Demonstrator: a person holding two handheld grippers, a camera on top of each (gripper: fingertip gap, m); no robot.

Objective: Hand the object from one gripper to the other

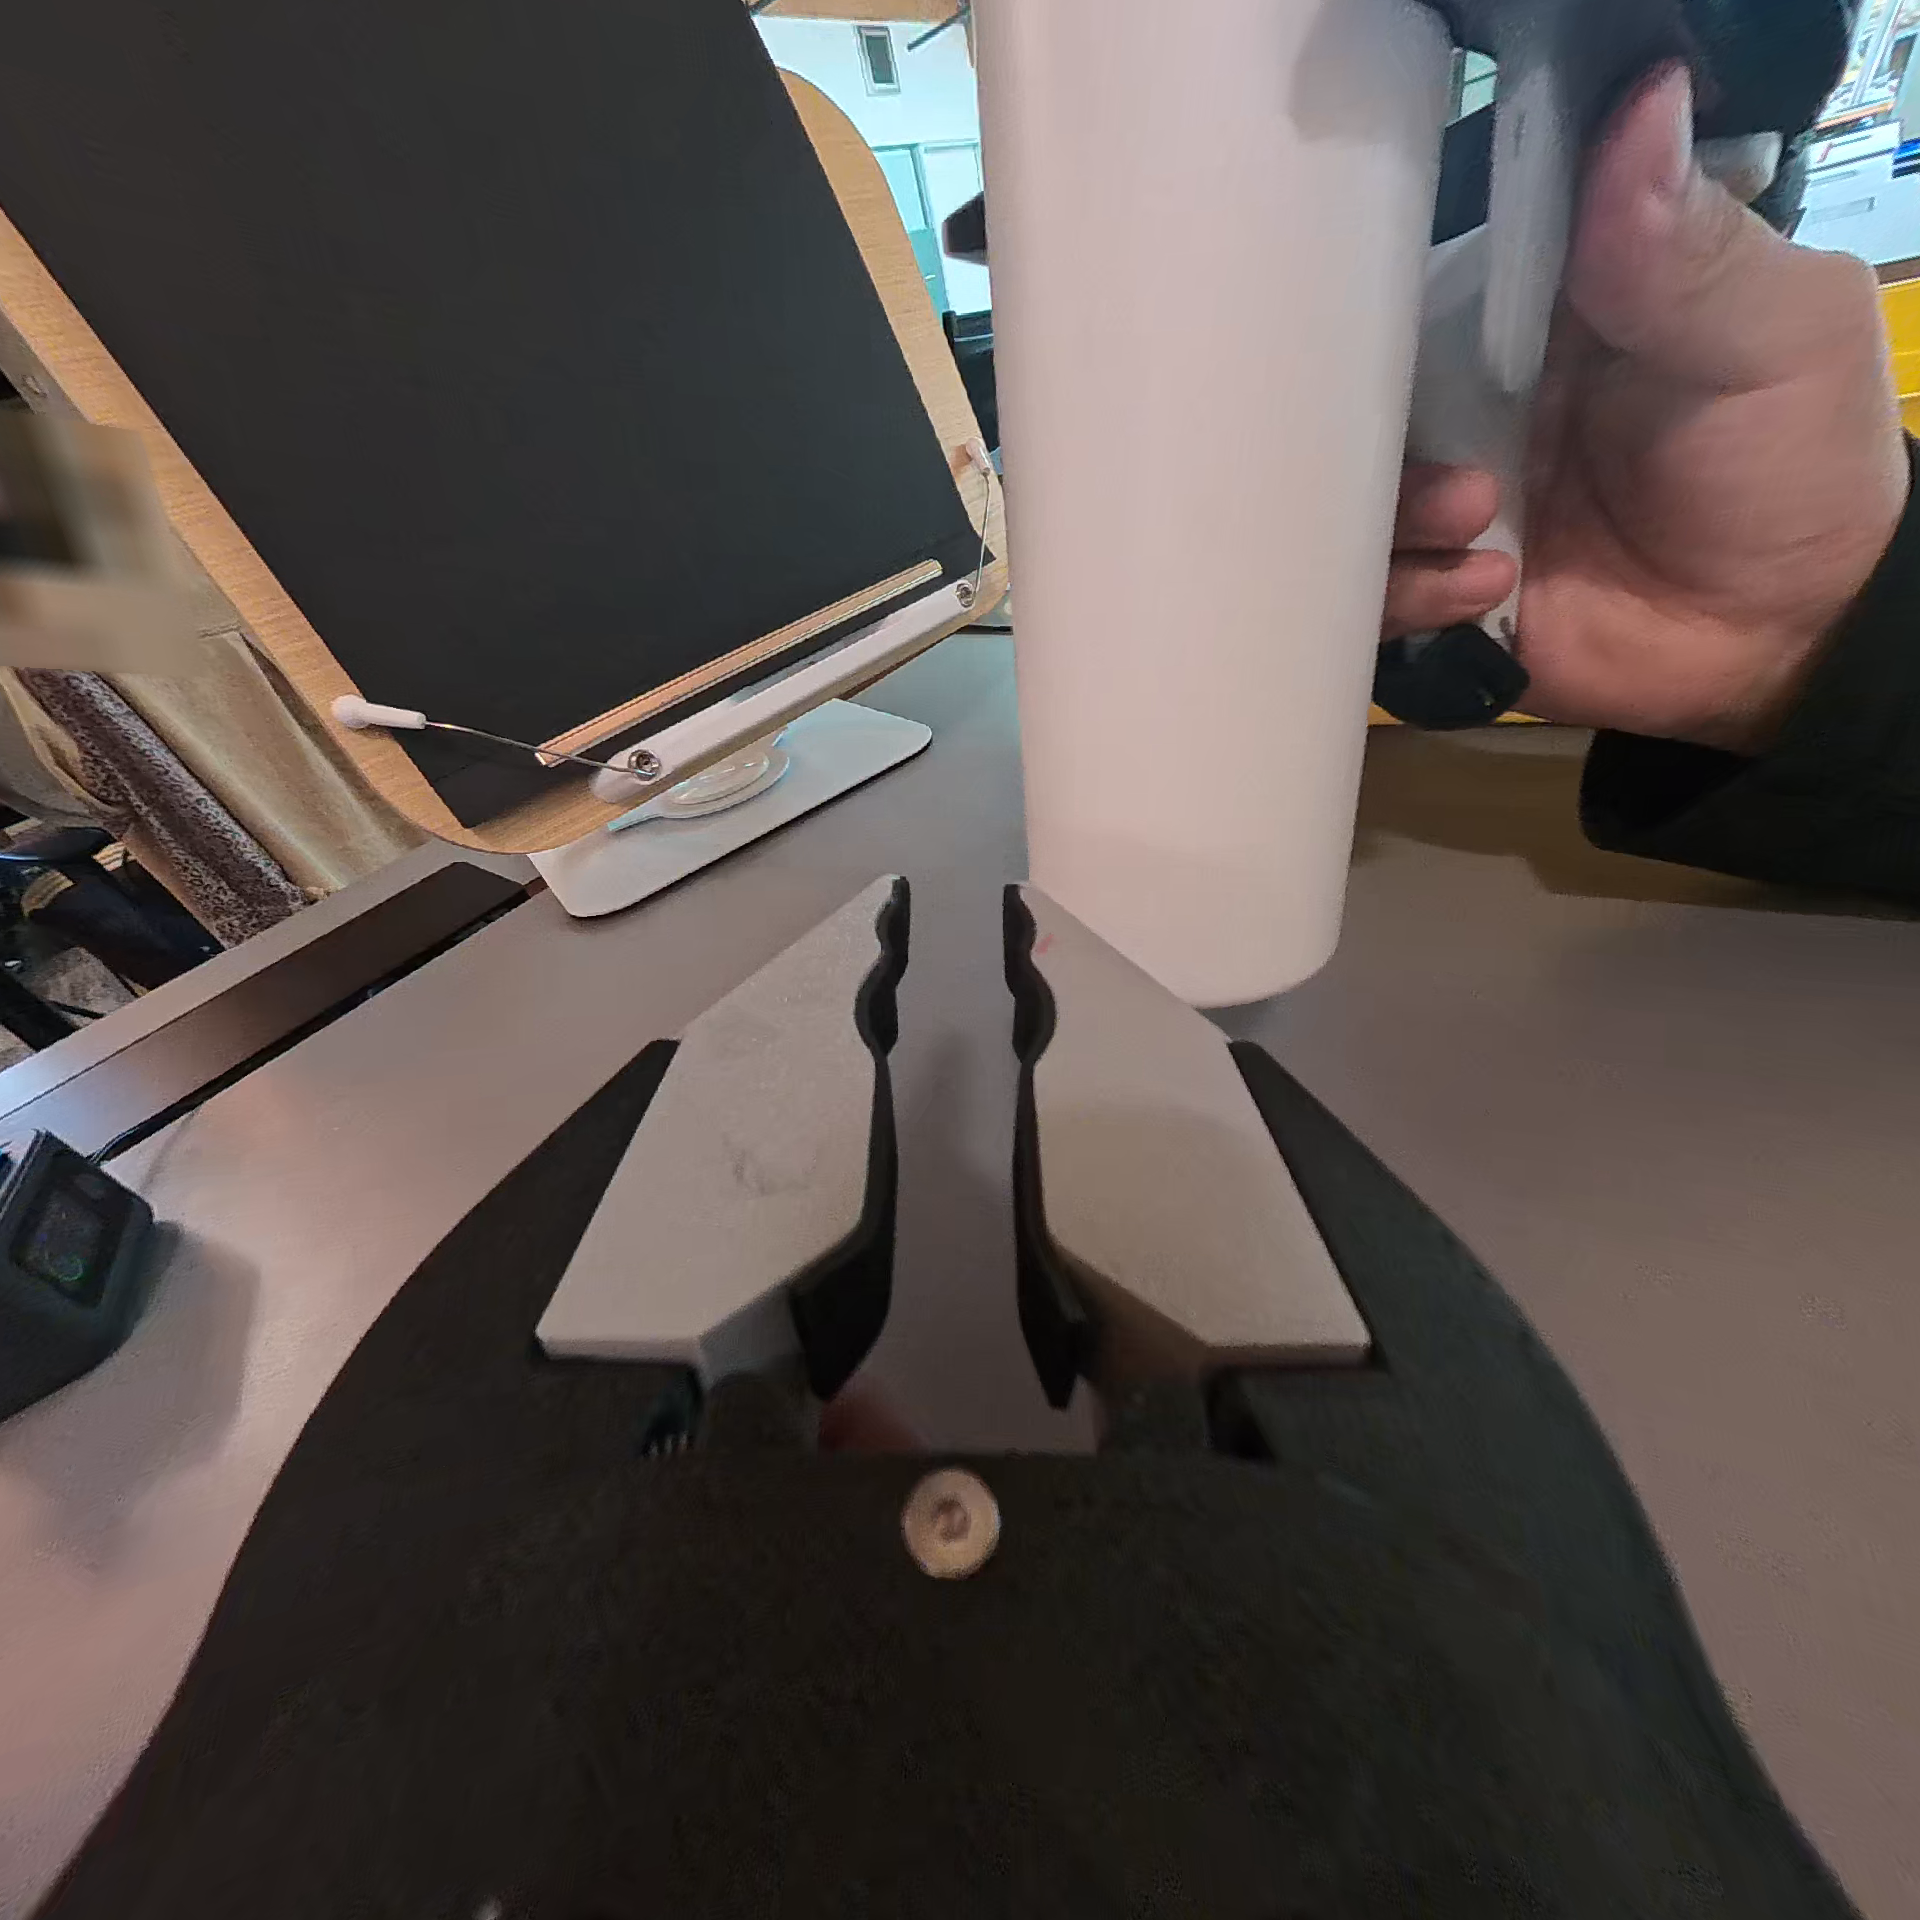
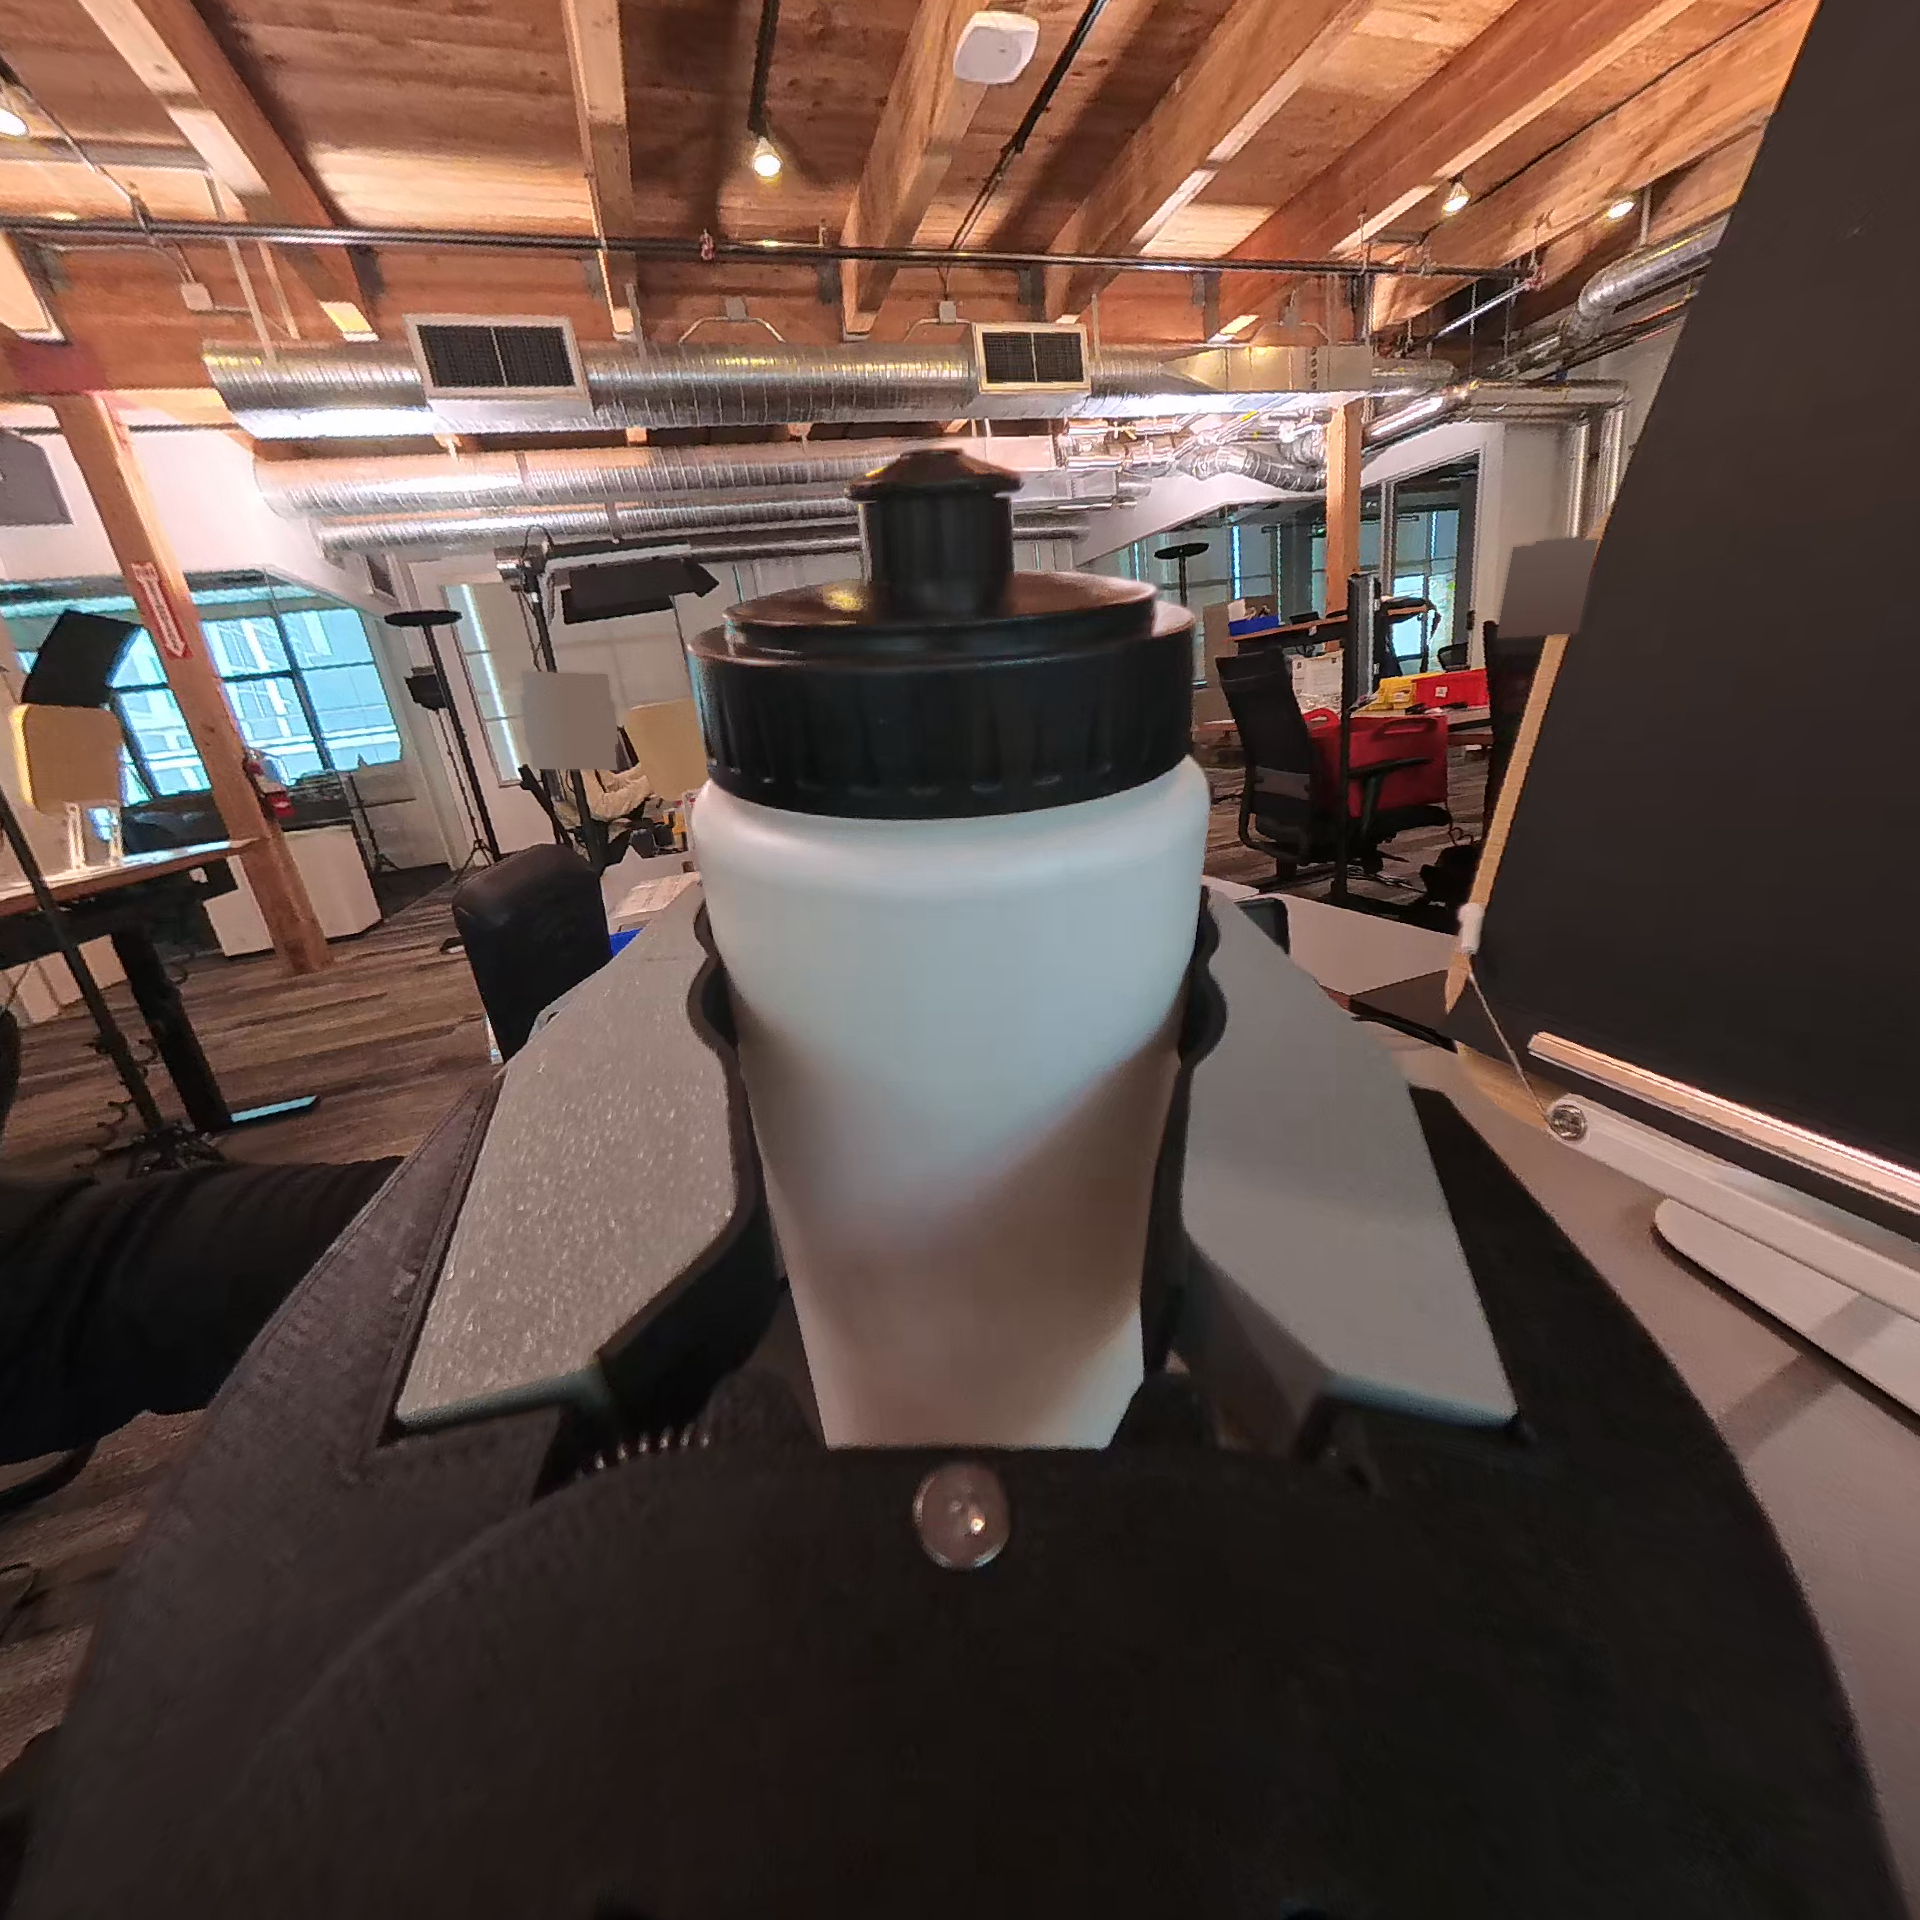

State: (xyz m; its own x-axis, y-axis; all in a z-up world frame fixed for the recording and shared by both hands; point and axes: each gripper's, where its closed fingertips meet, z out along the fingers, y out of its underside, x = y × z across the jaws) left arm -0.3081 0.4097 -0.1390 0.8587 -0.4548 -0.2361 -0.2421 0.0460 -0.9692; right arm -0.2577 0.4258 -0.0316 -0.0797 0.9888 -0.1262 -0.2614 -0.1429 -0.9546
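In the left wrist view, just past the fingertips of the left gripper (image 1: 956, 914), a white bottle (image 1: 1205, 499) stands upright and a little to the right, its base low over the grey table (image 1: 1558, 1195); whether it touches the tabletop I cannot tell. The left gripper's jaws stand nearly together with only a narrow gap between them, and they hold nothing. To the right of the bottle a person's hand (image 1: 1704, 457) grips the handle of the other tool, whose fingers are mostly hidden behind the bottle. On the far left a book stand (image 1: 488, 343) with a black board and a wooden edge leans back on a white base, and a small black device (image 1: 62, 1247) sits at the near left edge of the table. In the right wrist view, the right gripper (image 2: 961, 997) is closed around the bottle (image 2: 956, 1039), one finger pressed against each side of its white body below the shoulder. The bottle's black cap (image 2: 945, 717) with its spout rises beyond the fingertips. The book stand (image 2: 1714, 727) is at the far right, and an office with wooden ceiling beams (image 2: 914, 156) fills the background.
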